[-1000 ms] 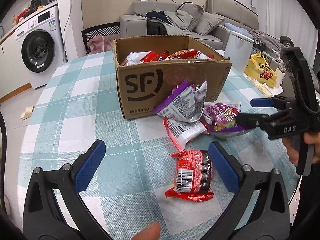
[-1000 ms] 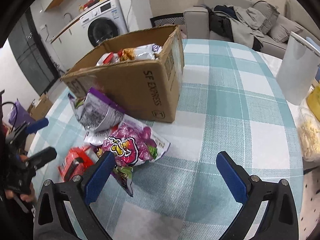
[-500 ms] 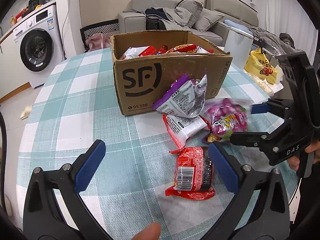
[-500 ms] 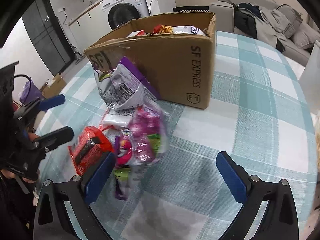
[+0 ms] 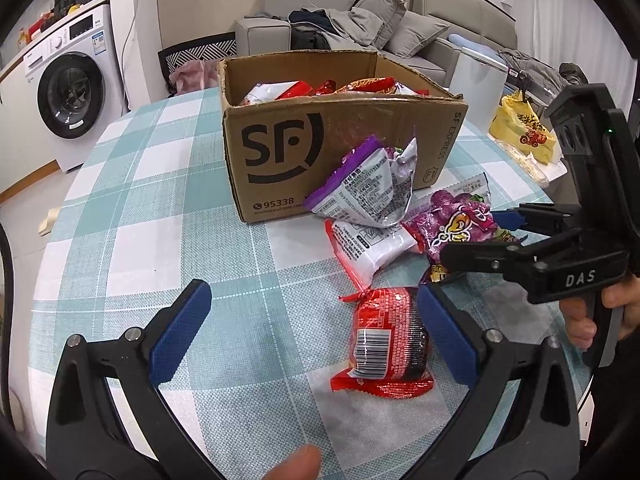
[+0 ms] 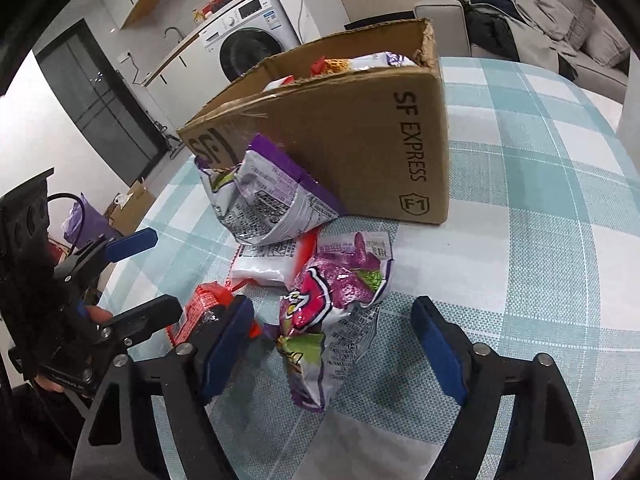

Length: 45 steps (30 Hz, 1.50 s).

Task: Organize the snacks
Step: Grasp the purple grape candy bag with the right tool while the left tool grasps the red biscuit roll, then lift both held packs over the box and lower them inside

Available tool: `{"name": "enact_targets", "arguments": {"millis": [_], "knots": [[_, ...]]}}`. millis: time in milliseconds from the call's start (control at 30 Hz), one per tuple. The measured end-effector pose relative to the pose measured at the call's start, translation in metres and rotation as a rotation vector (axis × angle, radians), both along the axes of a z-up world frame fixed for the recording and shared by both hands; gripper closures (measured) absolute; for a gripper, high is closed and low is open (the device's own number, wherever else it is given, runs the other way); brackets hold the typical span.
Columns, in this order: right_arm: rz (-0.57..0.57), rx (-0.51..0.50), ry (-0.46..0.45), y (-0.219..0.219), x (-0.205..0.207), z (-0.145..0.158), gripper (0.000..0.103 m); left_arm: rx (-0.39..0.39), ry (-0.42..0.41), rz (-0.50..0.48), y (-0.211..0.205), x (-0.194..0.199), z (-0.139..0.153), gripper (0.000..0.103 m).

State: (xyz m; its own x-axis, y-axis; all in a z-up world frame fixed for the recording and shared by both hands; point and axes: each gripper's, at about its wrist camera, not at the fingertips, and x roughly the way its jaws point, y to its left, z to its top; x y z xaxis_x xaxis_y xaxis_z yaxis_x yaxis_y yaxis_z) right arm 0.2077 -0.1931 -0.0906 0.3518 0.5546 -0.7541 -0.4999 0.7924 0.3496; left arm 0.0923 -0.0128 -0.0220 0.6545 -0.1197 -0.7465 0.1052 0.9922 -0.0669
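Cardboard box (image 5: 344,148), open-topped and already holding snacks, stands on the checked tablecloth (image 5: 152,216); four packets lie loose in front of it. The right gripper (image 6: 332,344) has its jaws closing around the pink-and-purple packet (image 6: 340,300) (it lies between the pads, which do not yet press it); the silver-and-purple packet (image 5: 368,188) leans against the box, with the white packet (image 5: 368,244) just below it. The left gripper (image 5: 312,328) hangs spread wide and empty; the red packet (image 5: 386,336) lies beside its right pad.
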Motion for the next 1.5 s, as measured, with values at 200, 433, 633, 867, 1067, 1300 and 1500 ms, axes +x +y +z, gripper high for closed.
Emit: {"name": "enact_targets", "arguments": {"millis": [200, 433, 633, 867, 1067, 1300, 1500], "knots": [[0.021, 0.029, 0.014, 0.006, -0.001, -0.002, 0.048, -0.008, 0.009, -0.015, -0.002, 0.000, -0.002, 0.001], [0.014, 0.034, -0.026, -0.004, -0.005, 0.010, 0.061, -0.008, 0.017, -0.035, -0.006, -0.001, -0.002, 0.001], [0.011, 0.047, -0.090, -0.018, -0.012, 0.032, 0.062, 0.001, 0.058, -0.086, -0.018, -0.001, -0.010, 0.001], [-0.034, 0.076, -0.105, -0.033, -0.011, 0.043, 0.062, 0.028, 0.100, -0.108, -0.029, -0.001, -0.023, 0.001], [-0.037, 0.089, -0.111, -0.036, -0.012, 0.044, 0.062, 0.031, 0.133, -0.163, -0.035, -0.002, -0.029, 0.028], [-0.033, 0.089, -0.110, -0.035, -0.011, 0.042, 0.062, 0.031, 0.135, -0.217, -0.042, -0.008, -0.029, 0.061], [-0.028, 0.090, -0.121, -0.034, -0.012, 0.043, 0.062, -0.013, 0.078, -0.192, -0.031, -0.010, -0.016, 0.062]]}}
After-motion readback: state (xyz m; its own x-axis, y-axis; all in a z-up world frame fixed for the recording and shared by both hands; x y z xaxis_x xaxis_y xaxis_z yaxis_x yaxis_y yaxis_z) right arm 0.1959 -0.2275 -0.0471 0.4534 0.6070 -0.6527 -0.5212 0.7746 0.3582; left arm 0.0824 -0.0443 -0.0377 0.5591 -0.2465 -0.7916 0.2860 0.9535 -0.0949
